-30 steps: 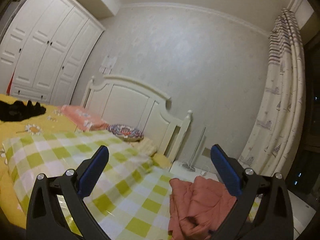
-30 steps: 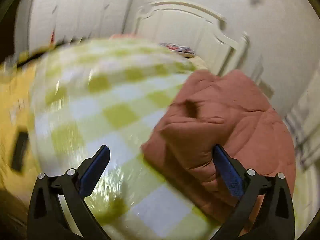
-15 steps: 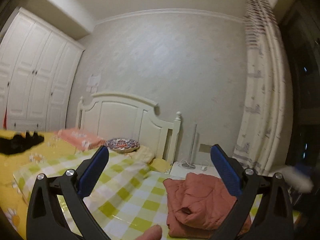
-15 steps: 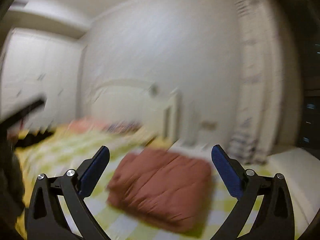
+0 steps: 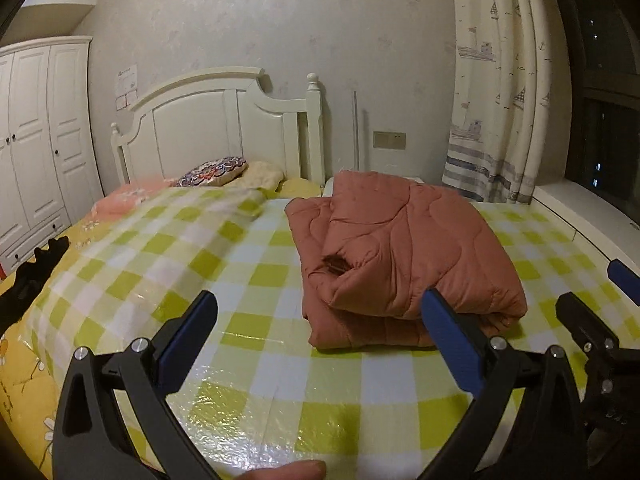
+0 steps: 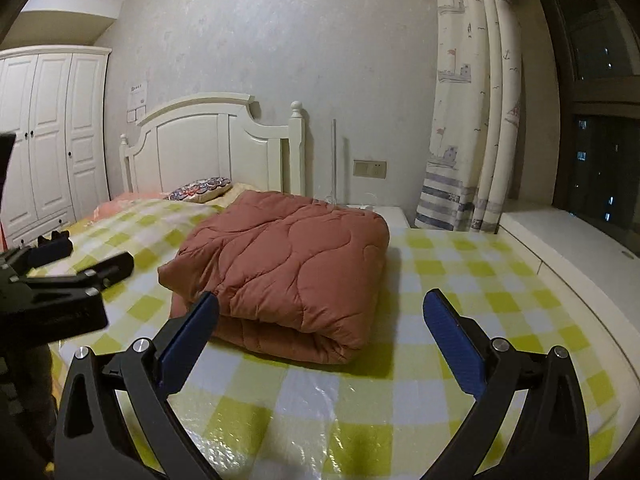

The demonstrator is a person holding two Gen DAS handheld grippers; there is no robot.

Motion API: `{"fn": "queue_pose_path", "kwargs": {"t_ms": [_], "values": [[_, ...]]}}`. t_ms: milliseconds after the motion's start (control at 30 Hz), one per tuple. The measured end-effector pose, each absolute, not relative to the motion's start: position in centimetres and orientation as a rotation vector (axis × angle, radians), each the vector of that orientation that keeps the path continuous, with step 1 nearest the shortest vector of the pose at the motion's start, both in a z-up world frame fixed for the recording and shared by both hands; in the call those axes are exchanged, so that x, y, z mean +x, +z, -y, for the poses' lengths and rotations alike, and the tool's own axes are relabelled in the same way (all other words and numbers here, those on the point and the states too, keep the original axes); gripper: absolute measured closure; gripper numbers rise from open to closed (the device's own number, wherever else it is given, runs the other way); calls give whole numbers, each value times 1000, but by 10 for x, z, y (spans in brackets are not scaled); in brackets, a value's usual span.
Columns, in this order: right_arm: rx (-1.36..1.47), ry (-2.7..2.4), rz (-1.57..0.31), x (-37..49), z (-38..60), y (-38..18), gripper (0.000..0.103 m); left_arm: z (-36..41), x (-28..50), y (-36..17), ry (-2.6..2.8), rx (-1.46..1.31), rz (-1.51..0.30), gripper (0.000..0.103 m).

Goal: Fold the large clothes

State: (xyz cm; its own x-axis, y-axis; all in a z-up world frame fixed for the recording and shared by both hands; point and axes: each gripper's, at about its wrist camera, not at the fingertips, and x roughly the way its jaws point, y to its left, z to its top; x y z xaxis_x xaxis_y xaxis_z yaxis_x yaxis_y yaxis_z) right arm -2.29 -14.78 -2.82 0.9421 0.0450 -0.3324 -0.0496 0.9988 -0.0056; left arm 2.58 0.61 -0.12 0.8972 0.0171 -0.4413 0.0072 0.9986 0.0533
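A rust-red quilted garment [image 5: 400,248] lies folded into a thick rectangular bundle on the green-and-white checked sheet [image 5: 240,264]; it also shows in the right wrist view [image 6: 288,264]. My left gripper [image 5: 320,336] is open and empty, held back from the bundle's near edge. My right gripper [image 6: 320,332] is open and empty, just short of the bundle's near fold. The right gripper shows at the right edge of the left wrist view [image 5: 600,320]. The left gripper shows at the left of the right wrist view [image 6: 60,276].
A white headboard [image 5: 224,128] and pillows [image 5: 216,168] stand at the bed's far end. A white wardrobe [image 5: 36,140] is at left. A curtain [image 5: 500,80] and window ledge [image 5: 592,216] are at right. A dark garment [image 5: 28,280] lies at the left edge.
Both grippers have pulled back from the bundle and levelled out. The folded garment now lies free in front of them, and each gripper has come into the other's view.
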Motion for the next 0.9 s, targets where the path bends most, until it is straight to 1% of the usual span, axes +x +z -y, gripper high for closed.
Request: {"fn": "queue_pose_path", "kwargs": {"t_ms": [900], "values": [[-23, 87, -333, -17, 134, -32, 5, -15, 29, -2, 8, 33, -459, 2]]}}
